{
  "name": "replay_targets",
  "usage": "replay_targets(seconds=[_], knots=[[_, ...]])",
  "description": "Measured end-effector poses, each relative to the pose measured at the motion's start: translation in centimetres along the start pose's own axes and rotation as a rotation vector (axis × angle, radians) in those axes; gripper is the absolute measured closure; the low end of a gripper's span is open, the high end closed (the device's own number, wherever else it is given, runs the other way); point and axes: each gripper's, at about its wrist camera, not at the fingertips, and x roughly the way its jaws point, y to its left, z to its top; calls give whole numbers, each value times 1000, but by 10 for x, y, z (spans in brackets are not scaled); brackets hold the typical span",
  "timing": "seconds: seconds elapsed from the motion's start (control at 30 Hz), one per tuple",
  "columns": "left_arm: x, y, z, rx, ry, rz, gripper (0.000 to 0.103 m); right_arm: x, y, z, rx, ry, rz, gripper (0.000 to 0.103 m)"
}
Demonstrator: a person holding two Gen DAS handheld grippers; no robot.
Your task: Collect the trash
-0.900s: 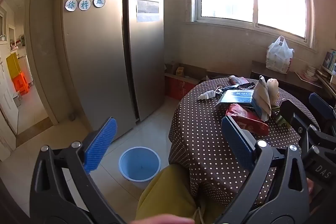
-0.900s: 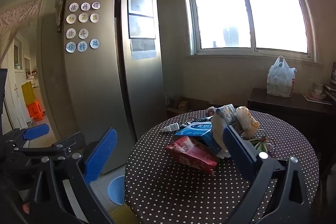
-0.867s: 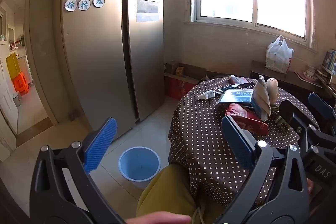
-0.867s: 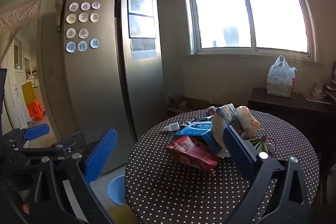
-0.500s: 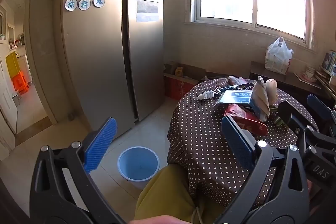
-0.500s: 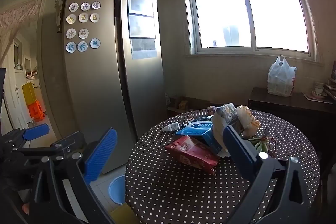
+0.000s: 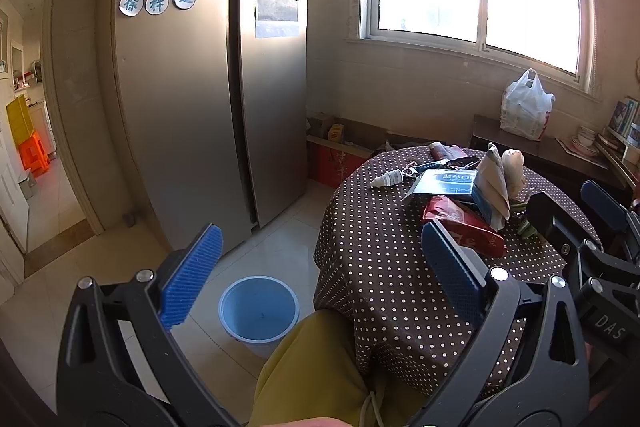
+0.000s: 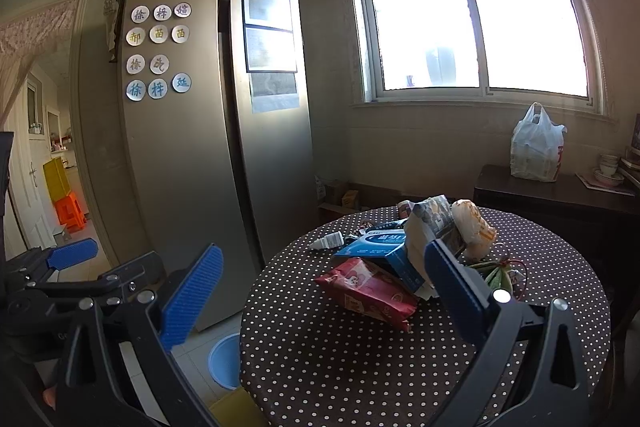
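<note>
A tall steel refrigerator (image 8: 216,147) carried round magnets with Chinese characters, several reading 徐, 梓 and 延, and framed sheets too small to read. Beside it stood the round bench (image 8: 360,367) under a brown cloth with white dots. On the floor at the bench's foot sat a pale blue bin (image 7: 259,309), open and upright. The trash lay heaped toward the bench's far side: a blue box (image 8: 380,251) with white lettering I could not make out, a crumpled red packet (image 8: 368,293) nearest the viewer, a grey printed bag (image 8: 430,227) standing upright, and a small white dropper bottle (image 8: 328,239) on its side.

The right hand-held gripper (image 8: 324,293) hung released, jaws wide, the red packet between and beyond its fingers, untouched. The left hand-held gripper (image 7: 320,273) was likewise released and empty, aimed between bin and bench, the heap beyond its right finger.
</note>
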Motion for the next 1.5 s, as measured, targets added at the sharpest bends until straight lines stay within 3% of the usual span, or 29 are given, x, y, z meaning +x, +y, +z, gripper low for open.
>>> replay_targets(seconds=[1.5], knots=[[0,0,-1,7,14,11,6,1,-3,-2,16,10,-4,4]])
